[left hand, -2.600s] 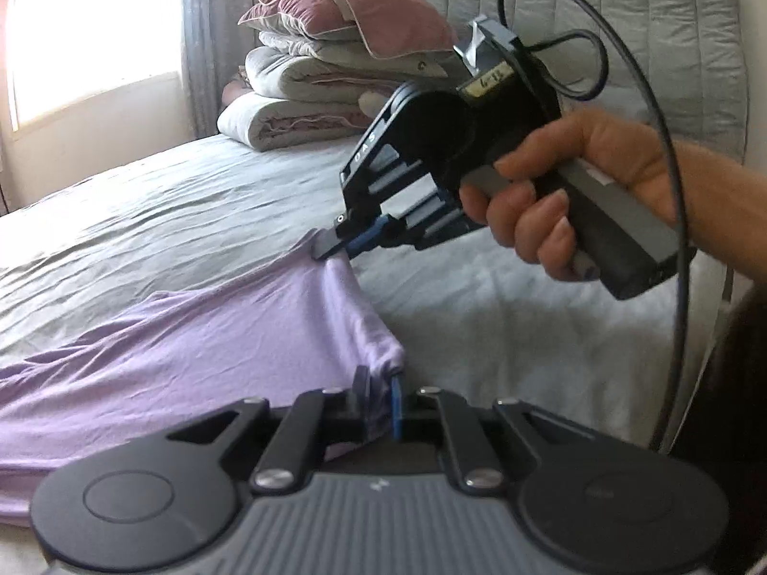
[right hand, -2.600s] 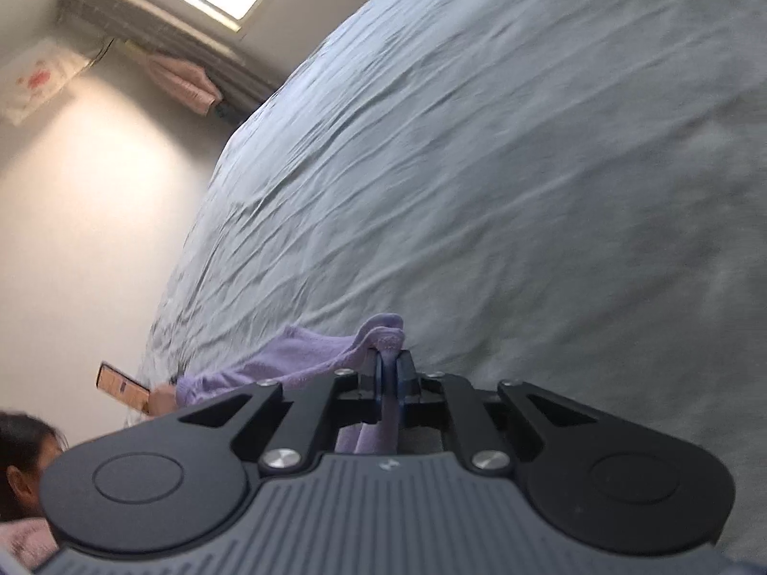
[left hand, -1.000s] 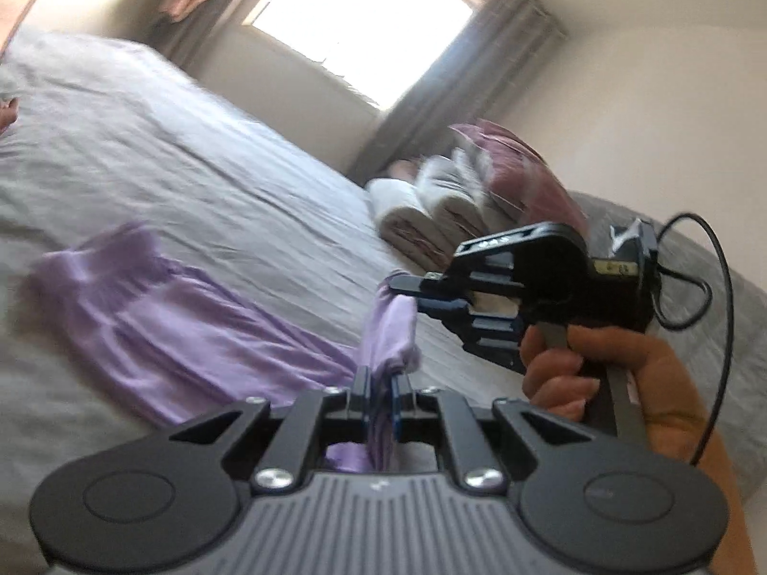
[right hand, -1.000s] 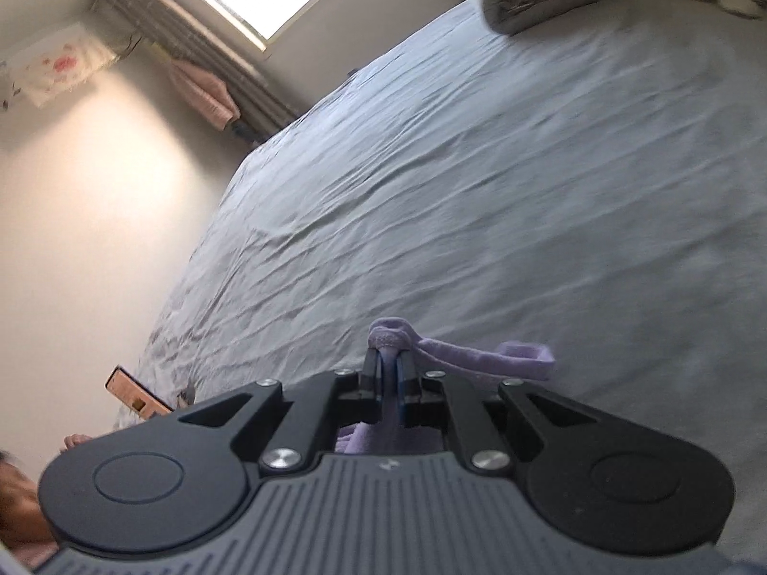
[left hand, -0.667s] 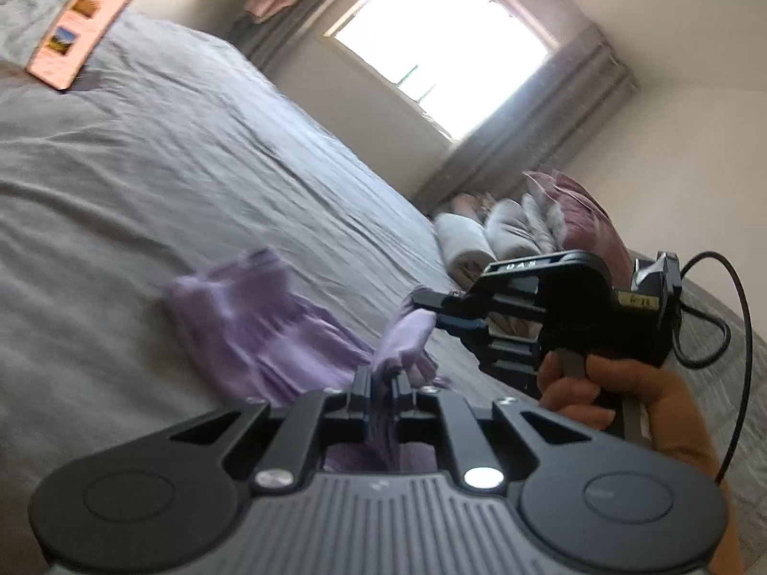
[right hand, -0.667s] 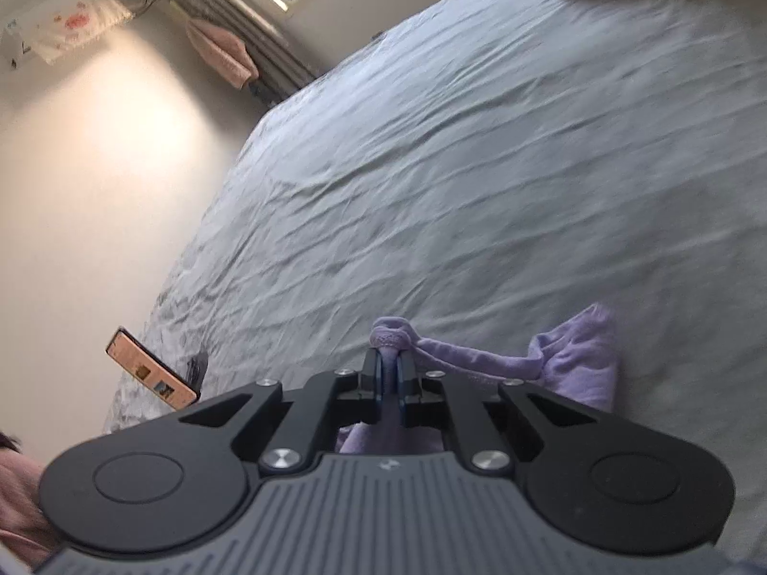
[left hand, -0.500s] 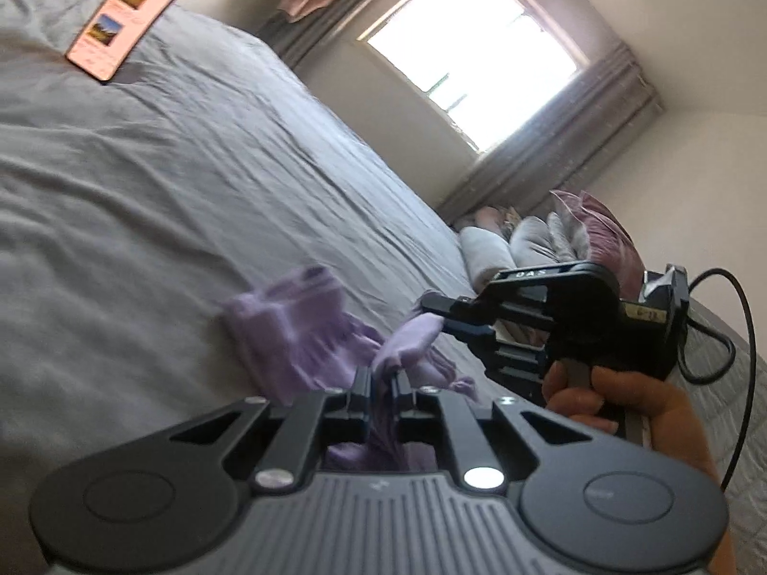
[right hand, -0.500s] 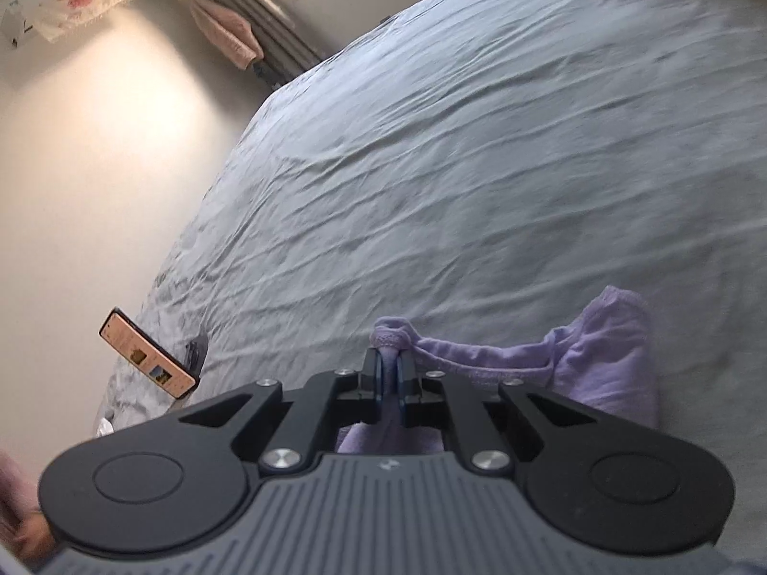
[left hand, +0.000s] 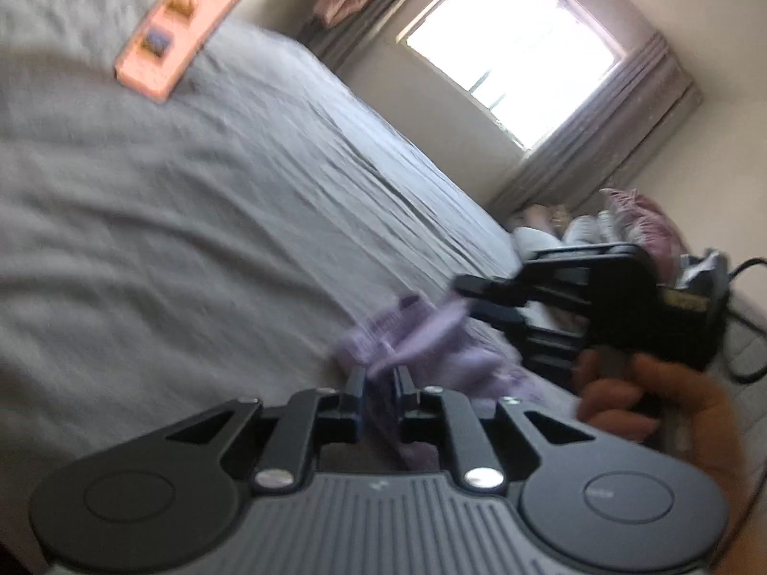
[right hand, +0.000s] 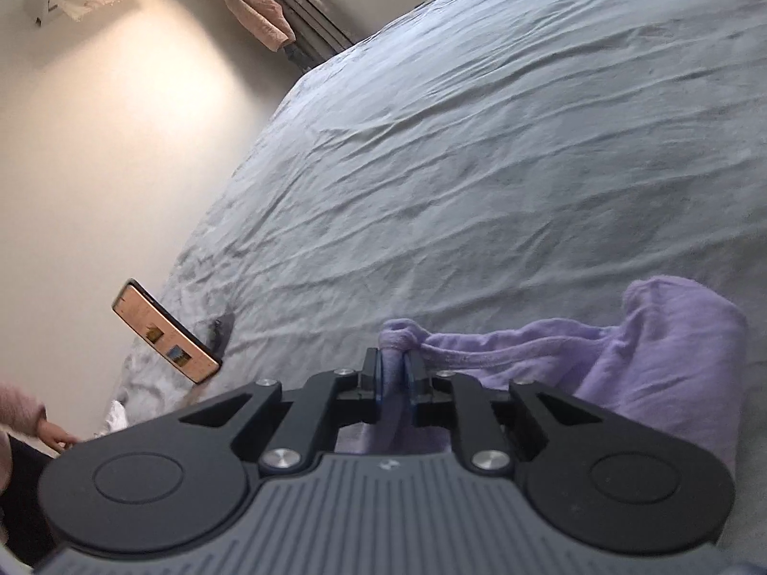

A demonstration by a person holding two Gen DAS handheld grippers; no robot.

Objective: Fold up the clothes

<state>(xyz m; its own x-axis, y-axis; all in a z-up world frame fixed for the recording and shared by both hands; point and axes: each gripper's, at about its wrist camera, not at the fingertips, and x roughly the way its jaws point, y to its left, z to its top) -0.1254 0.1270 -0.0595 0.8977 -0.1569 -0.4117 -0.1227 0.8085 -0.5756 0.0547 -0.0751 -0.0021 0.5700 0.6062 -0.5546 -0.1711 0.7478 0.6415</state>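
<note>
Lilac jersey, a soft purple garment (right hand: 671, 364), lies bunched on the grey bed sheet (right hand: 479, 143), folded over itself into a thick, rumpled heap just ahead of both tools; from the right wrist camera the heap sits to the right of the fingers, with a rolled hem running from it to the right gripper (right hand: 394, 369); that gripper's jaws are opening, a knot of the hem between the blue pads, the gap narrow, the cloth filling it and touching both pads; from the left wrist camera, which is blurred, the left gripper (left hand: 381, 383) likewise has its jaws opening, with a strip of the same purple cloth standing between its fingers, and whether the pads press it cannot be judged for certain through the blur, though the cloth appears to touch them; beyond it the right tool shows from the side, black, held in the person's right hand (left hand: 637, 397), its tip just beside the far edge of the purple heap; a pink-orange phone (right hand: 165, 333) stands propped near the edge of the bed, well apart from the garment; stacked bedding (left hand: 623, 220) lies at the far end under a bright window (left hand: 513, 48) with grey curtains; at the lower left edge of the right view, another person's hand in a pink sleeve (right hand: 19, 412) rests by the bed.
</note>
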